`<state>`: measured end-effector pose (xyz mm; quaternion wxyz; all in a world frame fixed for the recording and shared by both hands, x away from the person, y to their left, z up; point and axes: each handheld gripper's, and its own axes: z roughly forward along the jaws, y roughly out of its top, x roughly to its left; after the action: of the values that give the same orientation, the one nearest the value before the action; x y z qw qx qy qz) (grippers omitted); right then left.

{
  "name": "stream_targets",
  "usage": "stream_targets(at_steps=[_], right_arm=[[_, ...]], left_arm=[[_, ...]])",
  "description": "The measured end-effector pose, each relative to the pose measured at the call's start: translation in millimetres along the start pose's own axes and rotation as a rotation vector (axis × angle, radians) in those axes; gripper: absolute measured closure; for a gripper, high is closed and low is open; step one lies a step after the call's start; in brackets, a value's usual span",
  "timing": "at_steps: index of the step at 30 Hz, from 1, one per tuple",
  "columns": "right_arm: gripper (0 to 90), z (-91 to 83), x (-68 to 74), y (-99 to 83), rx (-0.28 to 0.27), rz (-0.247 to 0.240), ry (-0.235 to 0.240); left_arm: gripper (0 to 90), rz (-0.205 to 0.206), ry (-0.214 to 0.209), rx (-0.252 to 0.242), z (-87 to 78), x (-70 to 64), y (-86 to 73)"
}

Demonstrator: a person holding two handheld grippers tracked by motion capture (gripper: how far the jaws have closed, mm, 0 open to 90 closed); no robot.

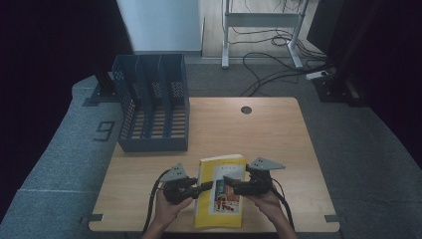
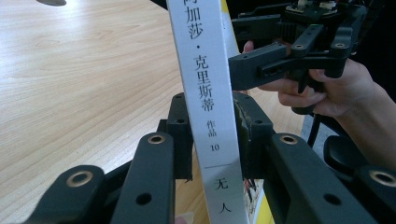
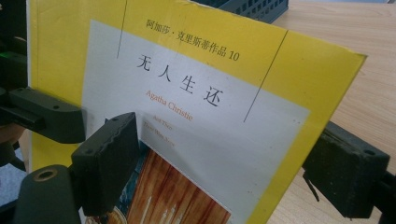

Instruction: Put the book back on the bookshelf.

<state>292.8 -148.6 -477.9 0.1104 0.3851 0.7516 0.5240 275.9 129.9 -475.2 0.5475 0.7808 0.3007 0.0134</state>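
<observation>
Book (image 1: pixel 222 191) handling is the job here: a yellow paperback stands raised off the wooden surface (image 1: pixel 278 144) near its front edge, held between both hands. The left tongs (image 1: pixel 201 189) are closed on the spine side; in the left gripper view their pads press both faces of the book (image 2: pixel 205 93) with no gap. The right tongs (image 1: pixel 230 186) straddle the opposite edge; in the right gripper view one pad lies against the cover (image 3: pixel 187 116) while the other sits just off the back, so I judge them only loosely closed, though the angle is too steep to be sure.

The likely goal is the blue file rack (image 1: pixel 152 102) at the far left of the surface. To do this well, firm up the right grip before lifting further, keep the spine vertical, and move both hands together so the cover does not bend. Aim the lower edge into one open slot, clearing the dividers, and let go only once the book rests on the rack's floor.
</observation>
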Motion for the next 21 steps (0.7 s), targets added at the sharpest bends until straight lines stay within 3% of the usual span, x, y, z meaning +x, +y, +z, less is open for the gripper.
stream_targets(at_steps=[13, 21], right_arm=[[14.6, -0.2, 6.6, 0.9, 0.002, -0.045, -0.014], [14.7, -1.3, 3.4, 0.4, -0.008, -0.026, 0.002]], left_arm=[[72.3, -0.006, 0.000, -0.001, -0.6, -0.3, 0.4], [73.9, -0.036, -0.030, -0.021, -0.5, 4.4, -1.4]])
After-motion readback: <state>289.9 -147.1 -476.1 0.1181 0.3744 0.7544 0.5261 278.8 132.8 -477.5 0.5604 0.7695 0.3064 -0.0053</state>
